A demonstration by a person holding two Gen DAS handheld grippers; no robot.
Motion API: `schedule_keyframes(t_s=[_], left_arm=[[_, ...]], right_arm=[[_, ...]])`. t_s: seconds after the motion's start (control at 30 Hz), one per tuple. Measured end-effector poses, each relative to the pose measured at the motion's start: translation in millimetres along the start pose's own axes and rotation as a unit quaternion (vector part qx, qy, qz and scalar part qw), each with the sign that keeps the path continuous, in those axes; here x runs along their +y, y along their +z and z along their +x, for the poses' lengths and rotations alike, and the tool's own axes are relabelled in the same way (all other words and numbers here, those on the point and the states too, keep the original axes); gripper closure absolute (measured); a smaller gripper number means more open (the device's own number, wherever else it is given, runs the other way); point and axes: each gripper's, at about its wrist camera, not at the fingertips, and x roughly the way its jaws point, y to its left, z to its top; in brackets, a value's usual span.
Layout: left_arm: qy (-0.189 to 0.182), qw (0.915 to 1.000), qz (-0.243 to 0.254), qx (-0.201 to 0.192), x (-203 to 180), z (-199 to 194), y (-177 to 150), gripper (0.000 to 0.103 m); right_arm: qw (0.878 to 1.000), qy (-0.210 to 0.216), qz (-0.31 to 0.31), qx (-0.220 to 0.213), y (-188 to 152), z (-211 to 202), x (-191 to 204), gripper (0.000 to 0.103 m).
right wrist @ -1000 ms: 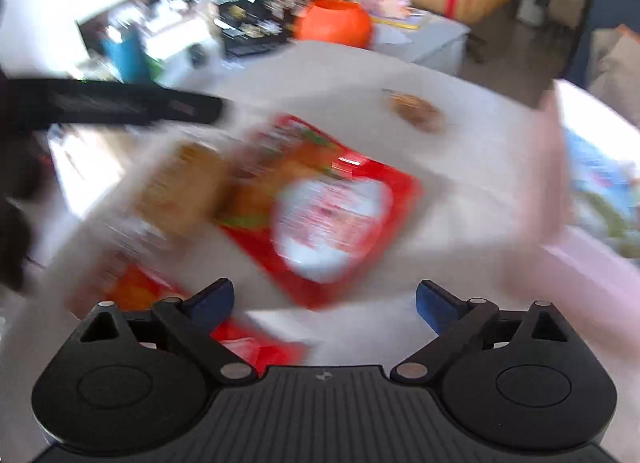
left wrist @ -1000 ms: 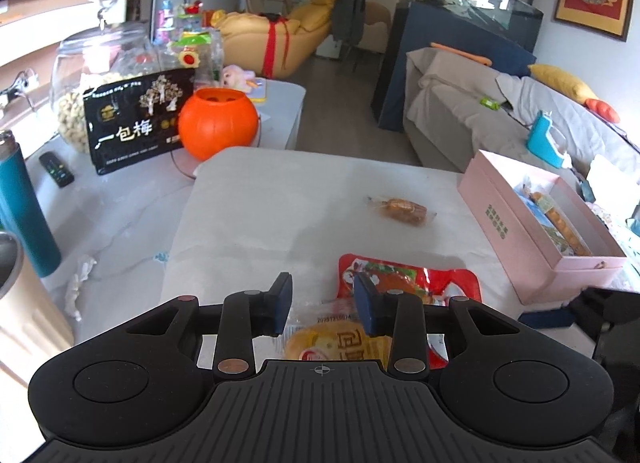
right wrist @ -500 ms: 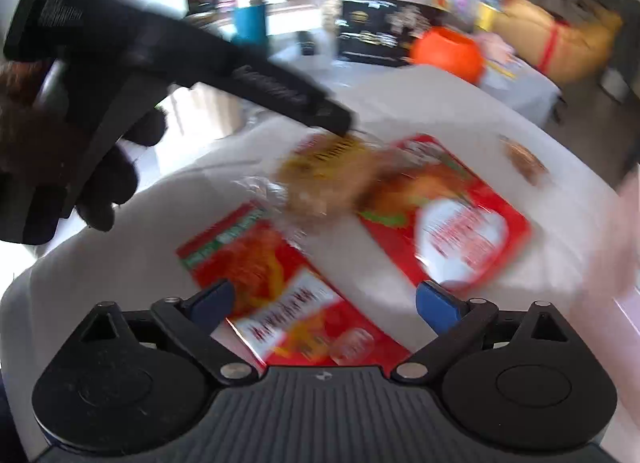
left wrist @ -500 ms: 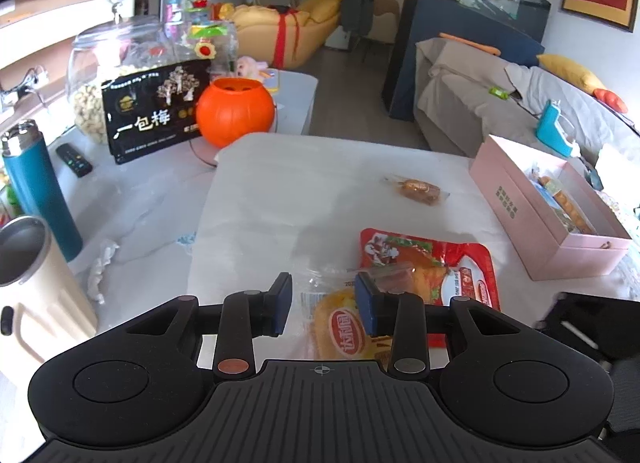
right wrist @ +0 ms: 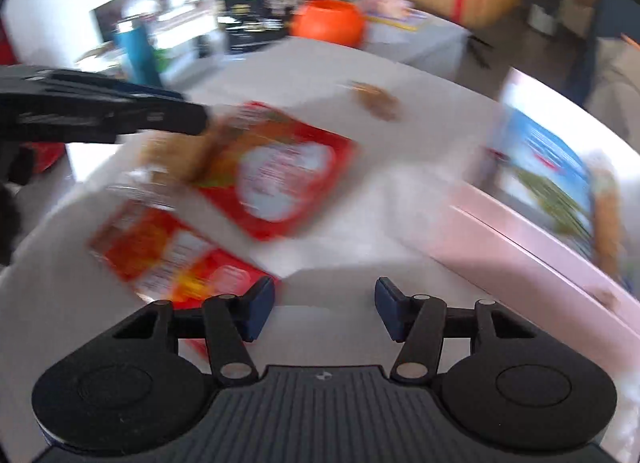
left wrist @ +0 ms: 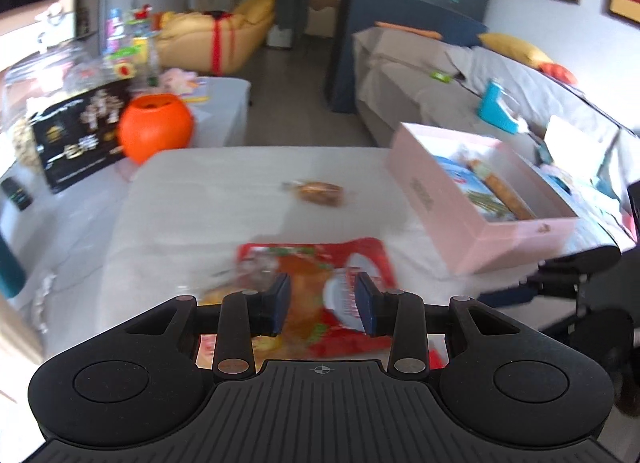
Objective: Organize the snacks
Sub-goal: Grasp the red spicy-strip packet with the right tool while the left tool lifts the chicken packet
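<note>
My left gripper (left wrist: pixel 322 303) is shut on a clear-wrapped brown bun (right wrist: pixel 172 159), held just above the white table (left wrist: pixel 240 183). The right wrist view shows the left gripper (right wrist: pixel 196 121) coming in from the left. Under it lies a large red snack packet (left wrist: pixel 304 255) (right wrist: pixel 280 171). A second red packet (right wrist: pixel 168 259) lies nearer, beside the left finger of my right gripper (right wrist: pixel 324 311). Its jaws are closing with only bare table between them. A small wrapped snack (left wrist: pixel 320 193) (right wrist: pixel 376 101) lies mid-table. The open pink box (left wrist: pixel 472 223) (right wrist: pixel 520 247) at the right holds several snacks.
An orange pumpkin pot (left wrist: pixel 156 131), a black printed box (left wrist: pixel 76 143) and a glass jar stand at the table's far left. A teal bottle (right wrist: pixel 138 55) stands near them. A grey sofa (left wrist: pixel 460 103) runs behind the pink box.
The left gripper has carried the wrapped bun to the right, over the large red packet. The right gripper's jaws have narrowed, and its view has swung back toward the pink box.
</note>
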Motion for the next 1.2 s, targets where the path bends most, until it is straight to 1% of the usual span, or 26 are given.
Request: schedule_keyframes(t_s=[0.07,0.1,0.13,0.2,0.27,0.3,0.37,0.4,0.47,0.53,0.6,0.67,0.7,0.73,0.77,0.83,0.9,1.03,1.13,1.2], left_arm=[[-0.002,0.9998,0.016,0.01,-8.1,5.2,-1.9,0.064],[-0.002,0.9996,0.024,0.017,-10.6,7.7,-3.2,0.064],[-0.003,0.9991,0.034,0.026,-12.2,11.0,-4.7,0.064],[-0.002,0.9972,0.056,0.051,-13.1,16.9,-10.3,0.063],[0.001,0.9957,0.062,0.069,-6.7,21.6,-16.8,0.065],[0.009,0.9954,0.058,0.076,-0.4,24.5,-18.7,0.065],[0.029,0.9955,0.046,0.077,13.2,26.9,-20.2,0.065],[0.04,0.9956,0.038,0.076,20.4,28.7,-18.8,0.065],[0.053,0.9959,0.018,0.071,31.9,31.8,-15.1,0.065],[0.048,0.9966,-0.011,0.066,43.1,33.8,-10.6,0.065],[0.036,0.997,-0.041,0.056,50.0,35.5,-5.9,0.065],[0.022,0.9972,-0.055,0.045,50.3,36.0,1.2,0.065],[0.017,0.9976,-0.054,0.039,48.3,36.5,4.6,0.065],[0.012,0.9981,-0.051,0.034,44.4,37.1,7.3,0.065],[0.006,0.9984,-0.047,0.03,41.1,38.7,10.4,0.065],[-0.008,0.9984,-0.048,0.028,36.8,45.3,16.3,0.065],[-0.01,0.9986,-0.043,0.027,32.3,51.9,19.0,0.065],[0.0,0.9991,-0.023,0.035,19.8,53.3,10.1,0.065],[0.004,0.9989,-0.009,0.045,7.2,39.8,-1.9,0.065],[-0.002,0.9987,-0.006,0.051,0.9,29.9,-6.7,0.065]], right_arm=[[1.0,-0.002,0.023,-0.01,-9.4,-5.6,-19.0,0.046],[0.999,-0.004,0.032,-0.012,-12.1,-7.8,-25.8,0.041],[0.999,-0.007,0.04,-0.013,-14.2,-9.5,-31.2,0.033],[0.999,-0.012,0.052,-0.011,-19.1,-10.1,-39.9,0.026],[0.998,-0.011,0.06,-0.01,-24.0,-13.5,-42.2,0.025],[0.998,-0.005,0.056,-0.009,-26.8,-17.9,-39.1,0.025],[0.999,0.03,0.027,-0.011,-26.1,-23.4,-23.4,0.022],[0.999,0.045,0.005,-0.014,-25.4,-25.5,-11.2,0.018],[0.997,0.056,-0.042,-0.025,-24.4,-28.3,12.4,0.017],[0.994,0.064,-0.085,-0.03,-18.6,-23.8,39.8,0.017],[0.99,0.071,-0.117,-0.022,-11.8,-12.9,61.9,0.017],[0.987,0.066,-0.147,-0.014,-6.3,1.0,78.6,0.012],[0.986,0.062,-0.151,-0.027,-4.0,2.2,81.2,0.011],[0.986,0.065,-0.151,-0.028,-0.1,5.3,81.0,0.012],[0.987,0.072,-0.14,-0.021,4.2,8.0,77.4,0.015],[0.99,0.088,-0.107,-0.011,9.7,6.0,63.7,0.038],[0.992,0.08,-0.093,-0.008,6.4,0.2,50.2,0.043],[0.998,0.043,-0.052,-0.006,-18.5,-16.0,11.6,0.043],[1.0,0.009,-0.007,-0.007,-47.7,-35.6,-23.1,0.043],[0.999,-0.013,0.026,-0.012,-61.8,-44.4,-47.3,0.042]])
